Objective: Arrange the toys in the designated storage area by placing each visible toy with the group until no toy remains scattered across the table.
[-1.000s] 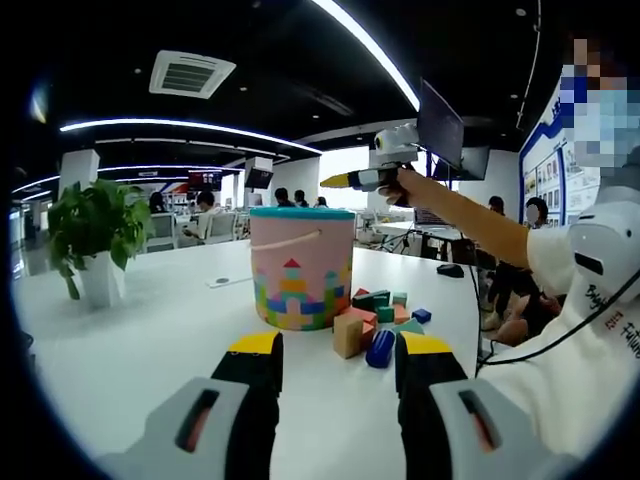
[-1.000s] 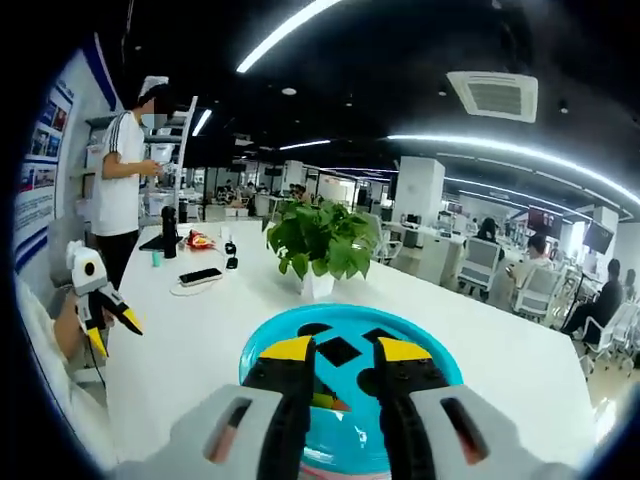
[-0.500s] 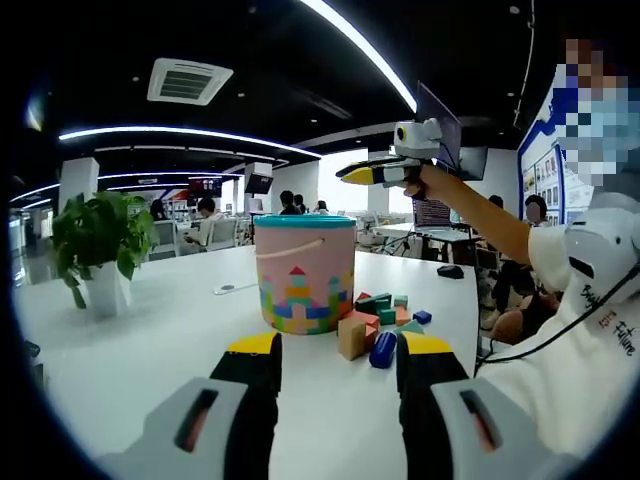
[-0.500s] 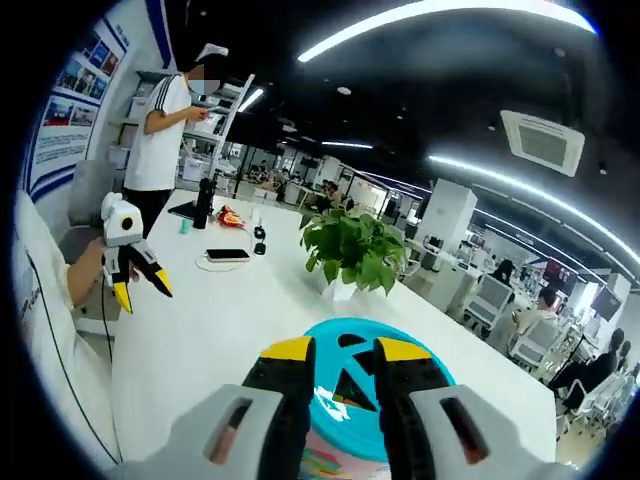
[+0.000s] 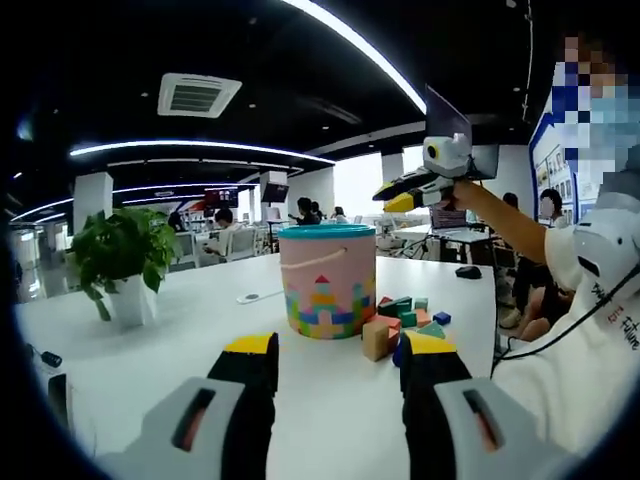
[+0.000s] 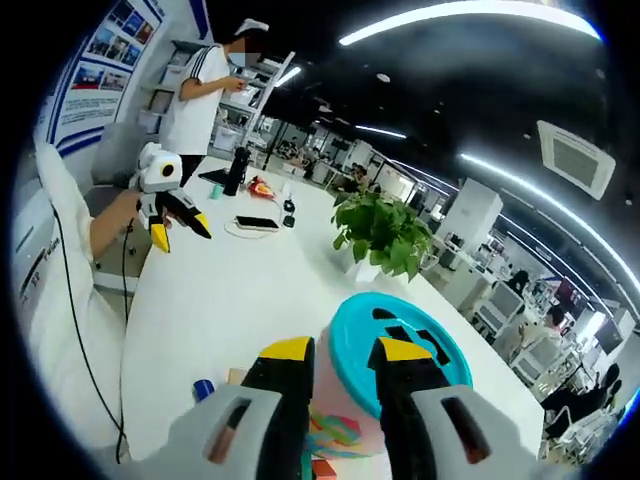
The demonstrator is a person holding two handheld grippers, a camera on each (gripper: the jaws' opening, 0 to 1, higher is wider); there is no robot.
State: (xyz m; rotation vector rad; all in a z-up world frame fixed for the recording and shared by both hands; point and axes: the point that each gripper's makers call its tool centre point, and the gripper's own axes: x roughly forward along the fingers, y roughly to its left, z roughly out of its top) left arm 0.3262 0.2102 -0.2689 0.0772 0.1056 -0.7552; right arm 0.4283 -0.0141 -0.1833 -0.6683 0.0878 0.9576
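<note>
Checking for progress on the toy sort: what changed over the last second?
The right claw rose and drew back from above the bucket; its view now sees the teal lid from the side, not from overhead. Nothing was grasped or released. The blocks sit piled beside the bucket, and the left claw stays low and open.

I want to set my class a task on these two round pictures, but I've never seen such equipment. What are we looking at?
A person holds a two-jaw gripper in each hand, each carrying a fisheye camera. The left gripper view looks along the left gripper, jaws apart and empty, at a lidded toy bucket with wooden blocks beside it on a white table. The right gripper is raised beyond the bucket. The right gripper view looks down on the bucket's teal lid, its jaws nearly closed and empty.
</note>
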